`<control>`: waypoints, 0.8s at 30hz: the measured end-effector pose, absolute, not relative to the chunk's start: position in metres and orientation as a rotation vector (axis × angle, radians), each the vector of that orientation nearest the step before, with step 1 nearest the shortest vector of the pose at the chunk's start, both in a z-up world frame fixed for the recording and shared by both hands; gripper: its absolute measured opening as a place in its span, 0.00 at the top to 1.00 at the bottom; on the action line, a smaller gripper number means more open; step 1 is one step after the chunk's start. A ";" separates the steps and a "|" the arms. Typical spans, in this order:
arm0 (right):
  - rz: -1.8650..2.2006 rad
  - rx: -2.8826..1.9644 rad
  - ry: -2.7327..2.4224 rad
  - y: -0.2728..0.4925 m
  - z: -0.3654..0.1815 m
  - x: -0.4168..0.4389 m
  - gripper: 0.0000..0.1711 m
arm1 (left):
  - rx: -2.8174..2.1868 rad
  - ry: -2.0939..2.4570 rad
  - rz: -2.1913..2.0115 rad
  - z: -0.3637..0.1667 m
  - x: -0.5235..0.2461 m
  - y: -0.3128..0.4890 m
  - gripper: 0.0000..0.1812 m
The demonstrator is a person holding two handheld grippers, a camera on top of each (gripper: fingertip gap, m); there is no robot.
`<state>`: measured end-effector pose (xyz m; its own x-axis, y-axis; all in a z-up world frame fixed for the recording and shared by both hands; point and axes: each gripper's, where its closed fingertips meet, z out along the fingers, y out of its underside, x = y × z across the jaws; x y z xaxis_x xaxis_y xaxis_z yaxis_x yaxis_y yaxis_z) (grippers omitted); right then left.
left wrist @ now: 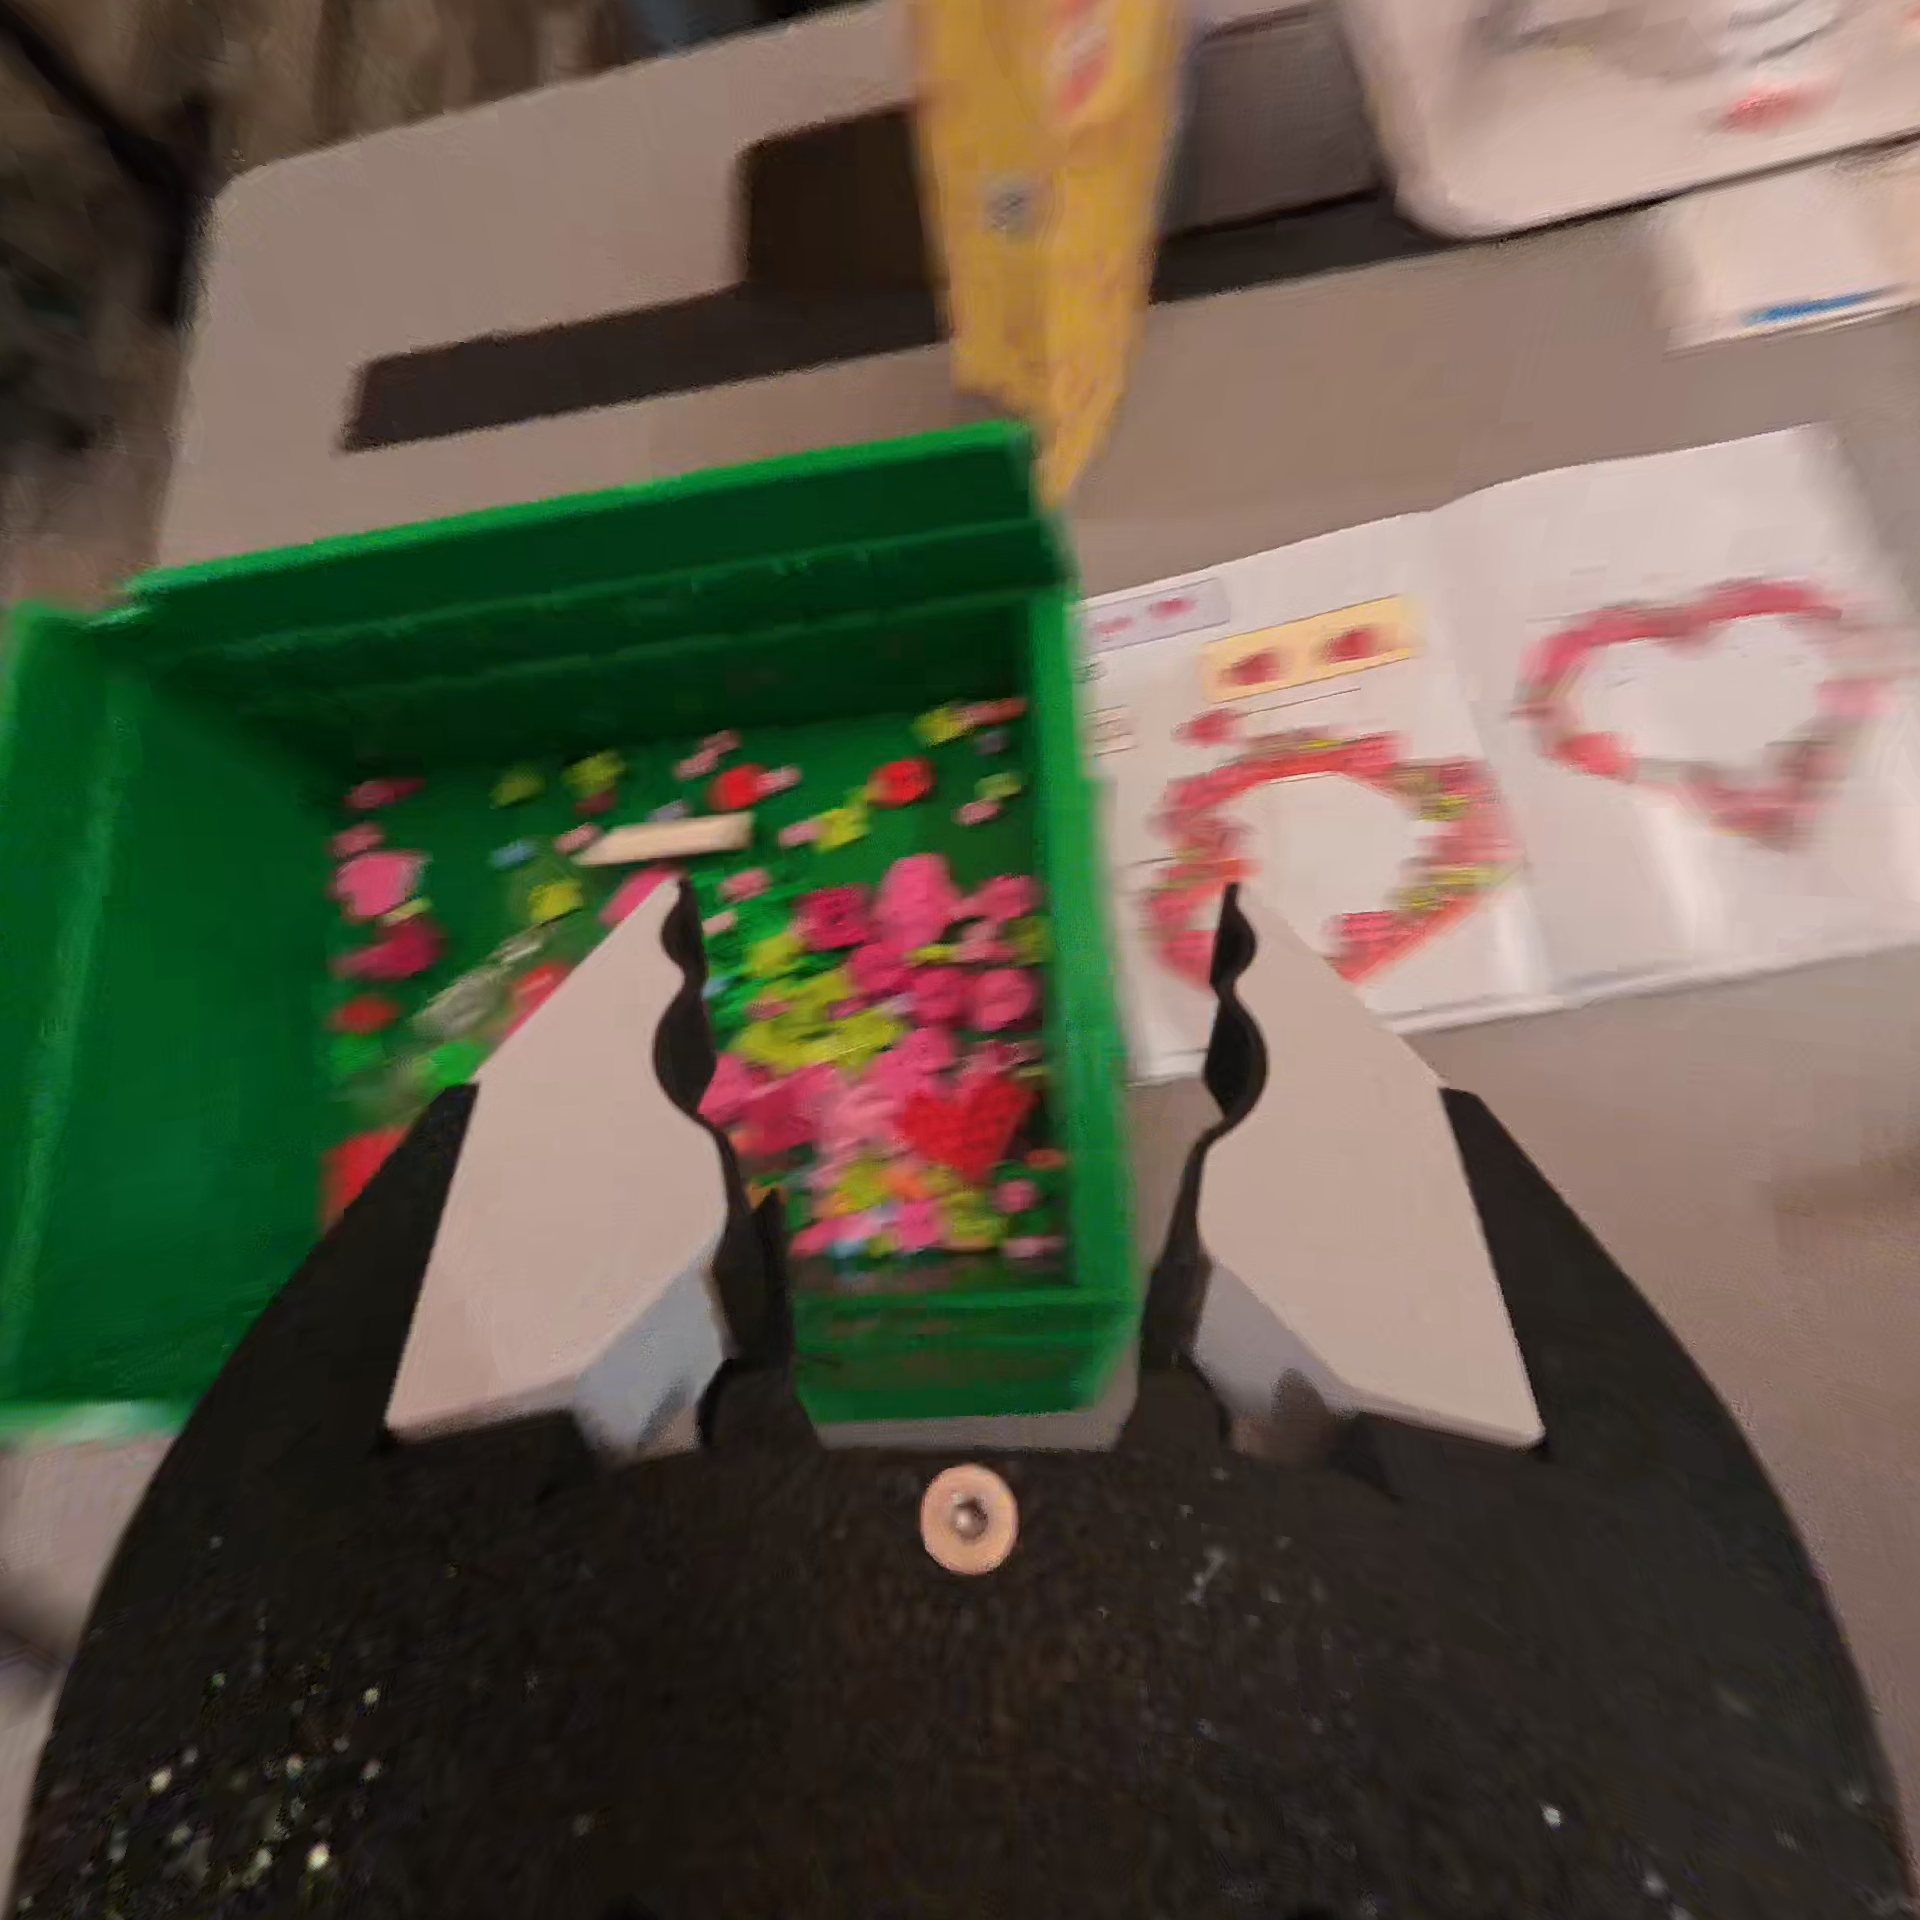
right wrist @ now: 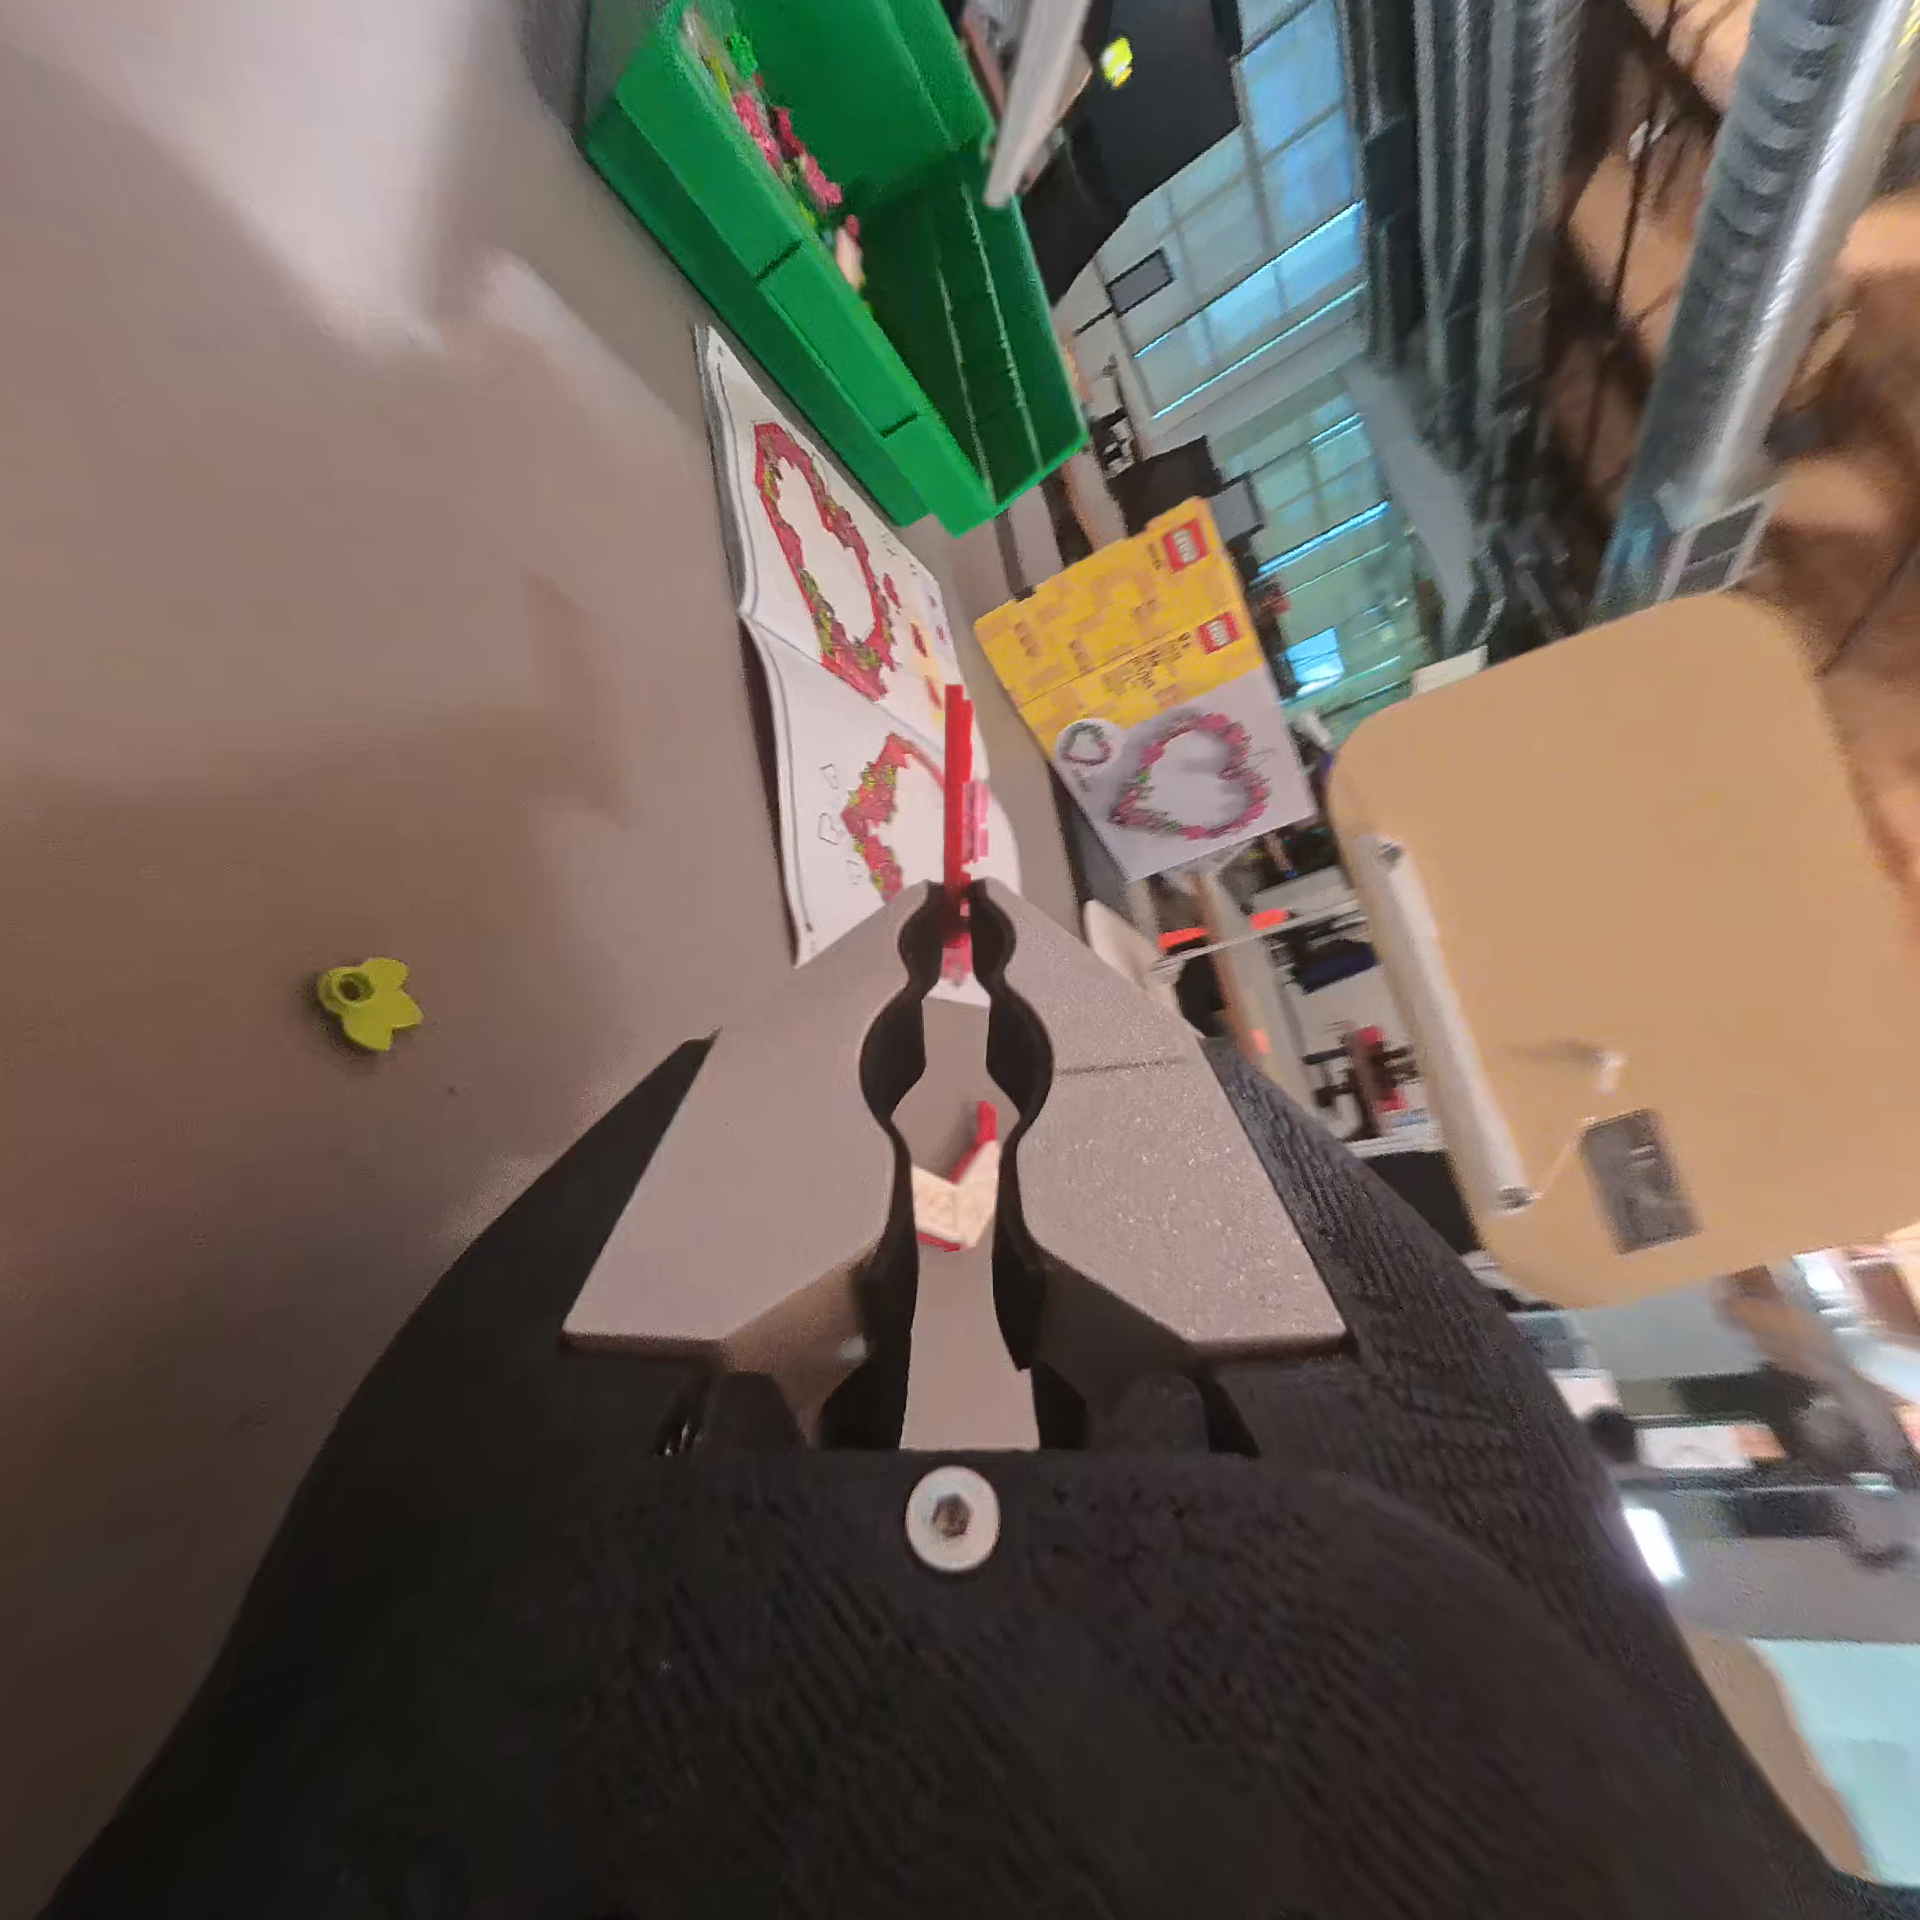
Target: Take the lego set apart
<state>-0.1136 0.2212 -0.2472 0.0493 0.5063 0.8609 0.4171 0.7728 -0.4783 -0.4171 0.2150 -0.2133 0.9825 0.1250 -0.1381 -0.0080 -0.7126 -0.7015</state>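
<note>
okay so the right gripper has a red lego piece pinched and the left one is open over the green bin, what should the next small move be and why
Probably bring the right gripper over the green bin and open its jaws there. It is shut on the red piece, away from the bin, while loose pieces already lie inside, below the open left gripper.

A grey bench (right wrist: 312, 623) is carrying everything. A green bin (left wrist: 187, 987) of loose pink, red and lime pieces is sitting on it, with an open instruction booklet (left wrist: 1558, 790) lying flat just beside the bin. A yellow box (right wrist: 1132, 623) is standing behind the booklet. A small lime flower piece (right wrist: 369, 1003) is lying alone, well apart from the rest.
</note>
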 end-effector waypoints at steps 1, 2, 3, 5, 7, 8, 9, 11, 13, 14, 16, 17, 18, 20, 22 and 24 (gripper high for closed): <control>0.044 -0.723 -1.557 0.219 -0.244 -0.114 0.98 | -2.300 -0.007 0.048 -0.209 -0.383 0.220 0.55; 0.010 -0.682 -1.543 0.217 -0.241 -0.113 0.98 | -2.227 0.076 -0.183 -0.202 -0.338 0.223 0.57; -0.023 -0.638 -1.530 0.215 -0.237 -0.113 0.98 | -2.142 0.163 -0.432 -0.193 -0.291 0.220 0.59; -0.085 -0.553 -1.498 0.210 -0.231 -0.112 0.98 | -2.031 0.290 -0.829 -0.184 -0.216 0.204 0.63; -0.141 -0.484 -1.478 0.206 -0.227 -0.111 0.98 | -2.035 0.363 -1.030 -0.196 -0.173 0.191 0.68; -0.167 -0.460 -1.471 0.205 -0.226 -0.111 0.98 | -2.056 0.370 -1.083 -0.206 -0.160 0.188 0.69; -0.186 -0.440 -1.469 0.204 -0.226 -0.110 0.98 | -2.063 0.381 -1.155 -0.213 -0.149 0.185 0.70; -0.217 -0.404 -1.462 0.202 -0.225 -0.110 0.98 | -2.031 0.341 -1.347 -0.218 -0.131 0.181 0.70; -0.235 -0.372 -1.458 0.200 -0.225 -0.110 0.99 | -1.980 0.296 -1.527 -0.219 -0.121 0.180 0.76; -0.239 -0.363 -1.456 0.200 -0.225 -0.110 0.98 | -1.973 0.287 -1.567 -0.223 -0.118 0.180 0.80; -0.262 -0.347 -1.443 0.201 -0.223 -0.109 0.98 | -1.901 0.278 -1.626 -0.224 -0.114 0.183 0.87; -0.268 -0.334 -1.440 0.201 -0.223 -0.108 0.98 | -1.861 0.271 -1.675 -0.222 -0.114 0.183 0.90; -0.269 -0.327 -1.442 0.201 -0.223 -0.108 0.99 | -1.832 0.260 -1.721 -0.221 -0.114 0.184 0.94; -0.285 -0.327 -1.443 0.204 -0.224 -0.108 0.98 | -1.776 0.216 -1.782 -0.219 -0.115 0.188 0.97; -0.303 -0.327 -1.458 0.208 -0.227 -0.107 0.98 | -1.765 0.185 -1.815 -0.222 -0.114 0.193 0.98; -0.205 -0.421 -1.531 0.213 -0.240 -0.107 0.96 | -1.859 0.194 -1.668 -0.239 -0.116 0.202 0.99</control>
<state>-0.1068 0.2134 -0.2402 0.0414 0.1311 0.9905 0.3866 0.9120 -0.1369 -0.1163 0.2021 -0.2388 0.1890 -0.4996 0.8454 0.2920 -0.7934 -0.5341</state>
